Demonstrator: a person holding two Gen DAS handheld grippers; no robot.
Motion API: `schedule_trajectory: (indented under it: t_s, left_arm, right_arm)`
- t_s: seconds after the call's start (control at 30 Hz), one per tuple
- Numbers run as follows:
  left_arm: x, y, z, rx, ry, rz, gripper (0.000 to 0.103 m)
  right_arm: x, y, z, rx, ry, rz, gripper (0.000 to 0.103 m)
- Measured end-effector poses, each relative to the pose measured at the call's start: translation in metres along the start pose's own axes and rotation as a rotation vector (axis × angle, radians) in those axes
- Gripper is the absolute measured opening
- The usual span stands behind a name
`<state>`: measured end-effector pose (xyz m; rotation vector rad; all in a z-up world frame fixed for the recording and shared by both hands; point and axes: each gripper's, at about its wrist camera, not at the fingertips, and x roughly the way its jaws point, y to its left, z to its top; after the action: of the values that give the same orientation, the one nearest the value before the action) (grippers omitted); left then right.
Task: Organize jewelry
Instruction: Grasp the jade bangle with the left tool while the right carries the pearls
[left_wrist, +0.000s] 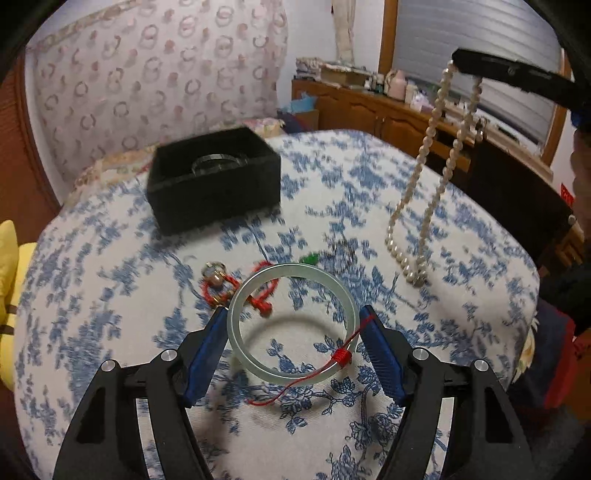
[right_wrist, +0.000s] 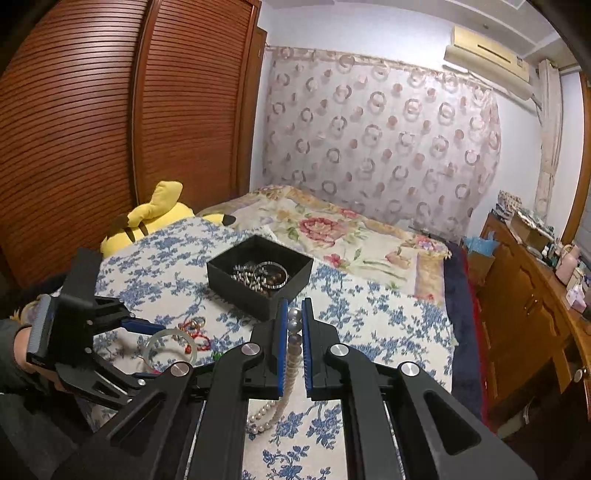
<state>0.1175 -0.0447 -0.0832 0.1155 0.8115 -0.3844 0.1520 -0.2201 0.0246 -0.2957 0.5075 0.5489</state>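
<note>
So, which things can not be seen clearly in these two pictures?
- Black box, left wrist view: motion blur and its front wall hide the contents.
- Green item, left wrist view: small and blurred, kind unclear.
- Pearl necklace, right wrist view: the right gripper covers the strand's middle.
- Pale bangle, right wrist view: partly behind the left gripper; whether its pads touch the ring is unclear.

Pale bangle (left_wrist: 293, 325) with red thread flat on bedspread; pearl necklace (left_wrist: 428, 173) dangling; black box (right_wrist: 260, 275) holds beads.
</note>
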Motion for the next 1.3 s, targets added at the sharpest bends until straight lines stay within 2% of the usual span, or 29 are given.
schedule_trajectory:
  t_s: [0.37, 0.73, 1.03, 1.3]
  left_arm:
    - [-0.030, 0.014, 0.027, -0.014, -0.087, 0.035, 0.069]
    - [-0.029, 0.039, 0.058, -0.025, -0.136, 0.057, 0.069]
    - [-0.019, 0.071, 0.083, -0.065, -0.152, 0.070, 0.069]
    - [-0.003, 0.096, 0.106, -0.081, -0.142, 0.080, 0.069]
  right_arm:
    - [-0.010, 0.005, 0.030, -0.028, -0.064, -0.001, 0.008]
    - [-0.003, 0.005, 0.088, -0.081, -0.157, -0.007, 0.008]
    - [0.031, 0.006, 0.140, -0.109, -0.212, 0.020, 0.008]
    - [0.083, 0.003, 0.149, -0.132, -0.161, 0.052, 0.008]
